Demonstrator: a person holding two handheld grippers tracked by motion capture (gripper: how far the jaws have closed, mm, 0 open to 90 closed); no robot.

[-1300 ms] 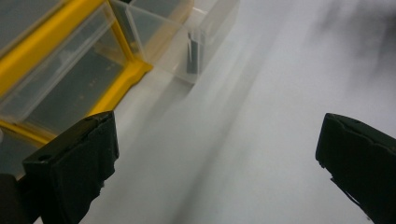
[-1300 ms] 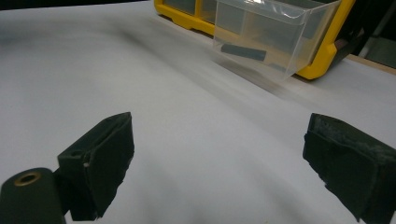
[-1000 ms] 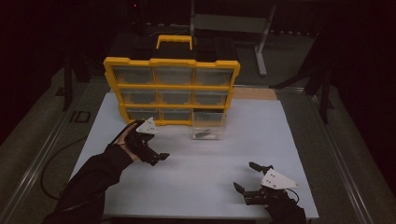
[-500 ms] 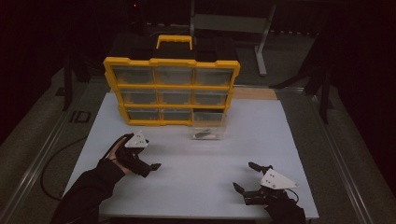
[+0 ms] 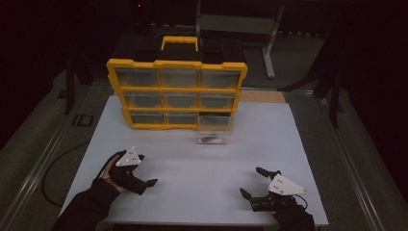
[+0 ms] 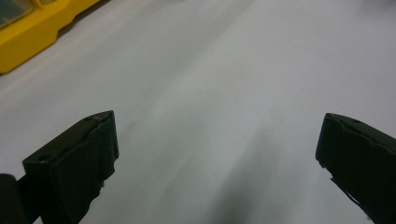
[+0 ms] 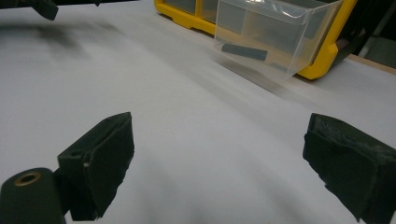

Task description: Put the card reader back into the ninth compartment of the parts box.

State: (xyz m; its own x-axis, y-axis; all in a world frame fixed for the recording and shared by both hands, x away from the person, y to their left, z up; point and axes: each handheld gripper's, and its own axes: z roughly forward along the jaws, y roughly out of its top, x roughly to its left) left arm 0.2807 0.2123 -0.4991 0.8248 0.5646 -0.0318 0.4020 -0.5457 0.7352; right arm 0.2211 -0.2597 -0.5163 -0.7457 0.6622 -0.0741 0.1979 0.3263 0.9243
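A yellow drawer organizer (image 5: 177, 94) stands upright at the back of the white table (image 5: 202, 163). Its bottom right clear drawer (image 5: 215, 131) is pulled out and holds a small dark piece (image 5: 210, 139). My left gripper (image 5: 147, 186) hovers low at the near left, open, with nothing between its jaws; in the left gripper view (image 6: 217, 154) only bare table lies between them. My right gripper (image 5: 251, 181) rests near the front right, open and empty. In the right gripper view (image 7: 219, 158) it faces the clear drawer (image 7: 275, 32) and the dark piece (image 7: 244, 52).
The organizer's yellow base (image 6: 28, 32) lies off to the left gripper's far left. A black case with a yellow handle (image 5: 179, 43) sits behind the organizer. Metal rails run along both table sides, and a cable (image 5: 53, 168) loops at the left.
My left gripper has pulled back from in front of the organizer toward the near left edge of the table. The right gripper has stayed put.
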